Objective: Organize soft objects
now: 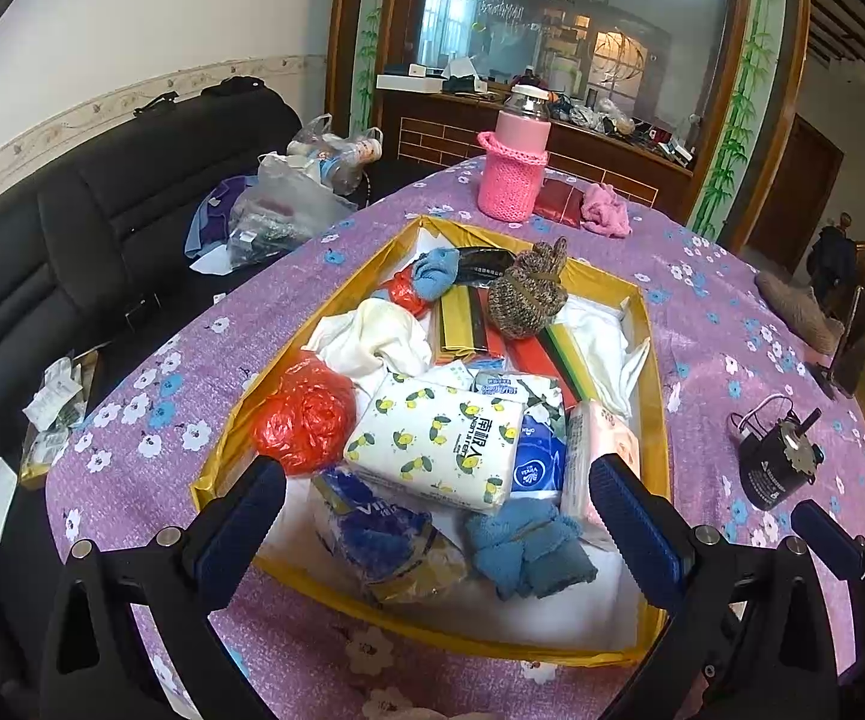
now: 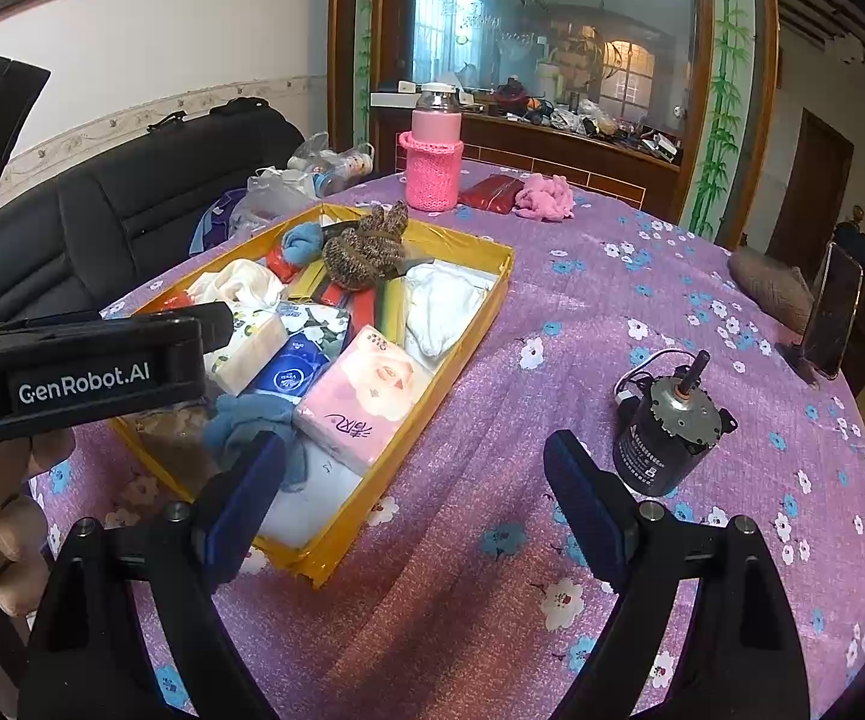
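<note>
Left wrist view: left gripper [image 1: 438,531], jaws wide and empty, straddles the yellow tray's [image 1: 660,420] near end (right gripper [image 2: 414,507], equally wide and empty, over bare worktop [image 2: 492,600]), blue cloth [image 1: 528,546] lower centre, nearest.

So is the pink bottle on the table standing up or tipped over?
Upright. The pink bottle stands on the purple tablecloth behind the yellow box, lid on top.

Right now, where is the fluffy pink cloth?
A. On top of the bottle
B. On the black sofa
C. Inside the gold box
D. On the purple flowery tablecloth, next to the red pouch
D: the fluffy pink cloth lies on the purple flowery tablecloth beside the red pouch, outside the gold box.
</note>
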Demonstrator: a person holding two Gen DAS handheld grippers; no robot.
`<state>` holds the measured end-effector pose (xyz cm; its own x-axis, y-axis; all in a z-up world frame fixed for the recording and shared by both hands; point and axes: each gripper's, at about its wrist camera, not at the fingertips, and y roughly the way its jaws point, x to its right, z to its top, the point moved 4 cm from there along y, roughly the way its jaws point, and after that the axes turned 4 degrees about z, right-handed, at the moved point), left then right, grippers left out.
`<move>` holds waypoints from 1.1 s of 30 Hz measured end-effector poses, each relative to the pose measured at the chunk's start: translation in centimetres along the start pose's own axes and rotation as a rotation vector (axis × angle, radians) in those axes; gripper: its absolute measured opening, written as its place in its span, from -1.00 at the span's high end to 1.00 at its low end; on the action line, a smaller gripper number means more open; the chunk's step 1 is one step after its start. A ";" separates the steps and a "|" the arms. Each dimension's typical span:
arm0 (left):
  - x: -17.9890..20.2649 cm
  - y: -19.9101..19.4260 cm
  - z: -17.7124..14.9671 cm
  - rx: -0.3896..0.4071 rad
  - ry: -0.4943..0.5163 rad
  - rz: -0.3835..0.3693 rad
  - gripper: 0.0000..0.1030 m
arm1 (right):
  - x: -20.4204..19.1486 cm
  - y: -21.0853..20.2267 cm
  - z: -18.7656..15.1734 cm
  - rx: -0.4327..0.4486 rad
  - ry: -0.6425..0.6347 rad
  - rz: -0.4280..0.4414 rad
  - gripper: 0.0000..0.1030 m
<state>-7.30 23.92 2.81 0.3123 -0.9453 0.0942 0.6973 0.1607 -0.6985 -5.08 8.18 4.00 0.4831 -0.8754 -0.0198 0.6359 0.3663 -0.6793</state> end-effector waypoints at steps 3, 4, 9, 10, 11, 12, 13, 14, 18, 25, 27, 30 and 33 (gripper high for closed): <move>0.0 0.1 0.0 -0.004 0.000 0.001 -0.99 | -0.2 0.0 0.0 -0.003 -0.003 -0.001 -0.72; 0.0 0.1 0.0 -0.006 -0.001 0.000 -0.99 | -0.2 0.0 -0.1 -0.004 -0.005 -0.001 -0.72; -0.1 0.2 -0.1 -0.008 -0.001 0.000 -0.99 | -0.5 0.1 0.0 -0.006 -0.006 -0.001 -0.72; -0.1 0.2 -0.1 -0.009 0.000 0.001 -0.99 | -0.5 0.1 0.0 -0.007 -0.006 -0.001 -0.72; -0.1 0.2 -0.1 -0.008 0.000 0.002 -0.99 | -0.5 0.1 0.0 -0.006 -0.005 -0.001 -0.72; -0.1 0.2 -0.1 -0.010 0.000 0.003 -0.99 | -0.5 0.1 0.0 -0.006 -0.005 -0.001 -0.72; -0.1 0.3 -0.2 -0.012 -0.001 0.002 -0.99 | -0.5 0.1 0.0 -0.006 -0.005 -0.001 -0.72; -0.1 0.3 -0.2 -0.013 0.000 0.001 -0.99 | -0.5 0.1 0.0 -0.007 -0.006 -0.001 -0.72; 0.1 0.3 -0.3 -0.017 0.003 0.002 -0.99 | -0.6 0.1 -0.1 -0.009 -0.004 -0.001 -0.72; 0.2 0.4 -0.4 -0.024 0.000 0.003 -0.99 | -0.6 0.2 -0.2 -0.013 -0.005 -0.001 -0.72; 0.2 0.4 -0.4 -0.026 -0.001 0.002 -0.99 | -0.6 0.3 -0.3 -0.015 -0.003 0.000 -0.72; 0.2 0.5 -0.4 -0.029 -0.003 0.004 -0.99 | -0.6 0.4 -0.4 -0.018 -0.002 0.001 -0.72; 0.2 0.5 -0.4 -0.031 -0.006 0.001 -0.99 | -0.6 0.4 -0.4 -0.017 -0.003 0.001 -0.72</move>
<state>-7.14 23.73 2.20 0.3169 -0.9435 0.0971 0.6765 0.1531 -0.7204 -5.35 8.70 3.48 0.4856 -0.8740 -0.0179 0.6251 0.3615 -0.6918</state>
